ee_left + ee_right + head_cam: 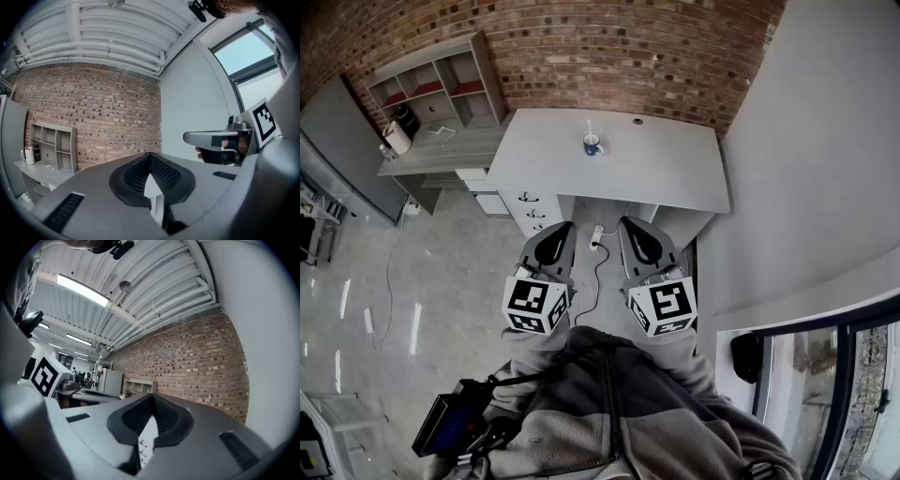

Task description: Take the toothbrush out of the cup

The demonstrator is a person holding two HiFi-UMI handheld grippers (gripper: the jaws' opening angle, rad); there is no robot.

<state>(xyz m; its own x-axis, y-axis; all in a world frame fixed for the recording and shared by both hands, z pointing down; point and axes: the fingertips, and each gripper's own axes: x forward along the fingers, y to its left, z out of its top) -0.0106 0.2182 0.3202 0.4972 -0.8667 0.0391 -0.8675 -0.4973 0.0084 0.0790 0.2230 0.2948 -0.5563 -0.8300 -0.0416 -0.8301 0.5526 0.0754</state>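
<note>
Left gripper (pixel 150 156): jaws together at the tips, nothing between them, held low in front of the person's body. Right gripper (pixel 152 398): the same, jaws met and empty, beside the left one. Both were well apart from the work, pointing toward the tabletop (pixel 675 178) across a stretch of floor (pixel 441 281). Power strip (pixel 597 233) with cable (pixel 598 272): on the floor between the grippers and the tabletop's near edge. Cup (pixel 592 145): upright on the tabletop, about midway along it and nearer the far edge by the brick wall (pixel 609 47). Toothbrush (pixel 589 128): standing in the cup, handle rising above the rim. Hazards, as judged: the cable could catch a foot on the approach. Jaws brought in unopened or off-centre could strike the thin handle and tip the cup. A pull at a slant, with the cup unsteadied, could drag it along or topple it.
</note>
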